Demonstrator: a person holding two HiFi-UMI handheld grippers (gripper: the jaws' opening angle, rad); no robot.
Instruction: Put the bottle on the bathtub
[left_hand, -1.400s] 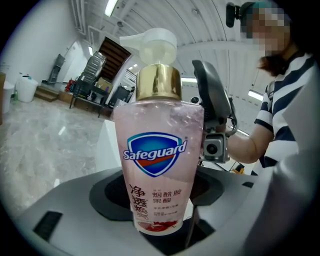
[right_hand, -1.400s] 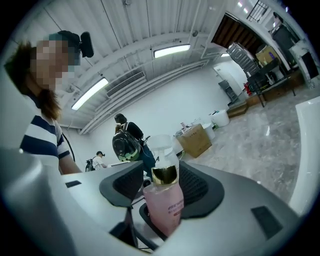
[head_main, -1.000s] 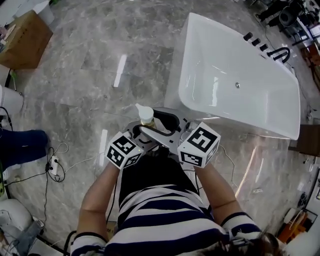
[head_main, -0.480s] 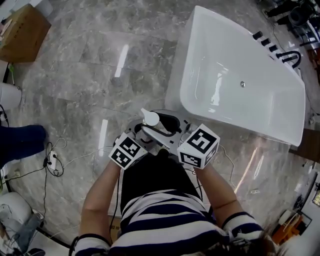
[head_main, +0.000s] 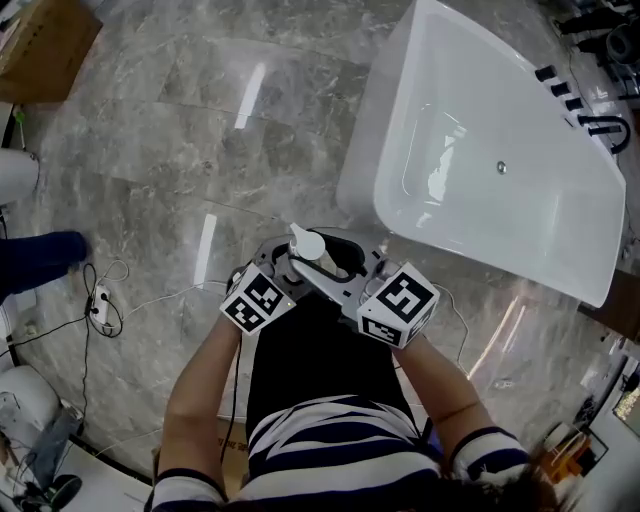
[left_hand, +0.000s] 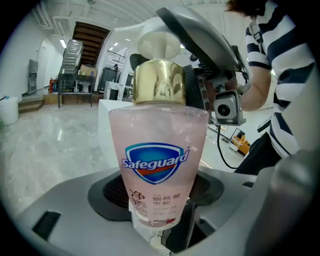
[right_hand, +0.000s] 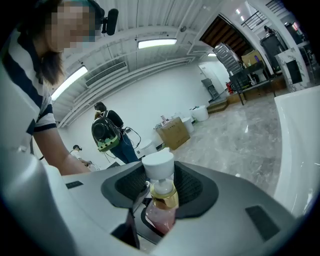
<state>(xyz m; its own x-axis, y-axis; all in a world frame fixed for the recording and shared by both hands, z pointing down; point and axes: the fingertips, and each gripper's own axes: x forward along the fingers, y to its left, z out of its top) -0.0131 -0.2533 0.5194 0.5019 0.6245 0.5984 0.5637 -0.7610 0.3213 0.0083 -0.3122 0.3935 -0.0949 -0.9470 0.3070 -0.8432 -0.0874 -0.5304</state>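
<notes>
At the lower middle of the head view, close in front of the person, the bottle (left_hand: 157, 160) stands upright in the air between the two grippers and above the grey stone floor (head_main: 200, 150). It is not yet on the tub.

The left gripper (head_main: 285, 268) has its jaws closed on the lower part of the pink body and seems to carry the weight. The right gripper (right_hand: 160, 187) has just been narrowing its jaws, with the gold collar (left_hand: 159, 82) and white pump head (right_hand: 158, 164) between them. Whether its pads press yet, I cannot tell.

Farther off, filling the upper right of the head view, lies the white bathtub (head_main: 450, 240), with its near rim just beyond the grippers.

The step in hand looks like the carry across to that rim. To do it well:

- Move both grippers as one, so the bottle is neither twisted nor pulled apart.
- Hold it upright.
- Bring the base down flat on the rim — it looks narrow and glossy, so centre it.
- Ease the upper jaws off first, then the lower ones, without nudging it into the basin.
</notes>
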